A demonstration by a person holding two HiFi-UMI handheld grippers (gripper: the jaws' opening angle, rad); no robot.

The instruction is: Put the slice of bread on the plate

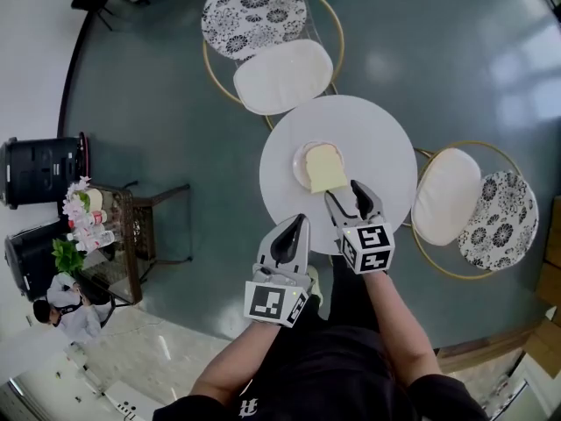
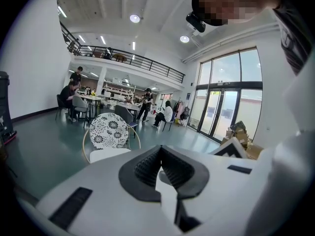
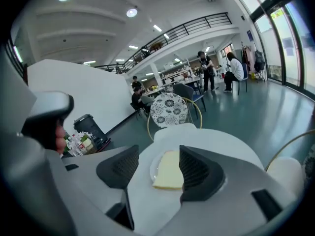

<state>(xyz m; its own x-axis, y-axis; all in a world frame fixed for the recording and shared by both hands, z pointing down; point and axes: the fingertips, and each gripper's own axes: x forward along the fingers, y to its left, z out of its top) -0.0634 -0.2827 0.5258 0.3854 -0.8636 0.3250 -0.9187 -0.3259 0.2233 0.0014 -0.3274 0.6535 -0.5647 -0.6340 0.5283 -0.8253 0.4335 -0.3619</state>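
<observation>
A pale yellow slice of bread (image 1: 325,167) lies on a small white plate (image 1: 301,161) in the middle of the round white table (image 1: 377,139); its near edge overhangs the plate's rim. My right gripper (image 1: 347,193) hangs just on my side of the slice, open, with nothing between its pads. In the right gripper view the bread (image 3: 168,172) and the plate (image 3: 153,167) show below and beyond the right gripper (image 3: 158,152). My left gripper (image 1: 295,224) hovers at the table's near edge, jaws shut and empty; the left gripper (image 2: 161,155) looks out level over the room.
Two gold-framed chairs with white cushions and floral backs stand by the table, one at the far side (image 1: 282,75), one to the right (image 1: 449,196). A small side table (image 1: 118,235) with bottles and flowers stands to the left, beside black bins (image 1: 39,169).
</observation>
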